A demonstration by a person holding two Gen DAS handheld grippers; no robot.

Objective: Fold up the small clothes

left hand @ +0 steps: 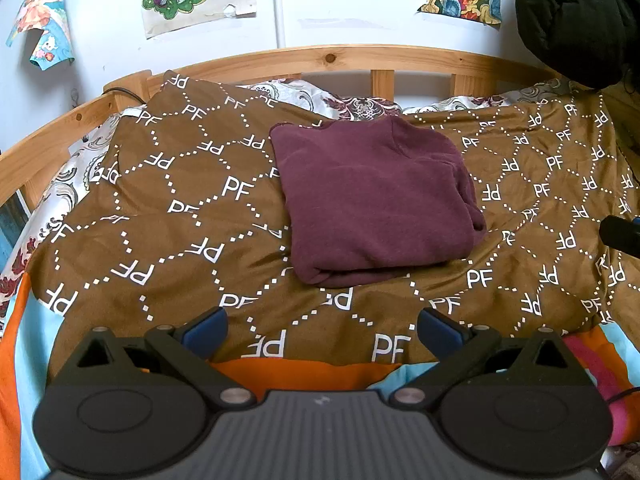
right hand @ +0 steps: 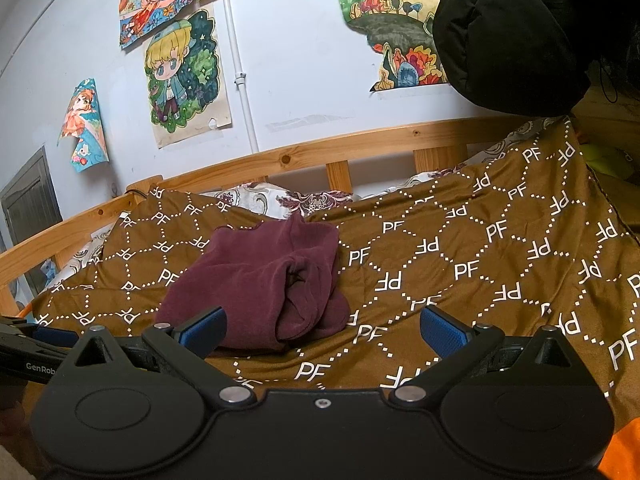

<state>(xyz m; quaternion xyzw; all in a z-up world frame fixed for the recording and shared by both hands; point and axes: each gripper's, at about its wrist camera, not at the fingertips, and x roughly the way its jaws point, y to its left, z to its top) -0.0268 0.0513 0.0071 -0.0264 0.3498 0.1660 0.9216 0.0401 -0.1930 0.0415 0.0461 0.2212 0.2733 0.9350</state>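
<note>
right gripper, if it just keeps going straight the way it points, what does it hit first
Probably the brown PF blanket. The right gripper is open, and patterned cover fills the gap between its fingers. The folded maroon garment lies just left of that line, so the left finger might graze it; depth is unclear.

Open brown blanket (left hand: 168,220) surrounds the folded maroon garment (left hand: 376,200); wooden rail (left hand: 320,58) blocks behind.

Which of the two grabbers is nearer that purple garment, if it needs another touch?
Probably right. The right gripper hangs open just short of the garment; the left gripper, also open, sits farther back.
</note>
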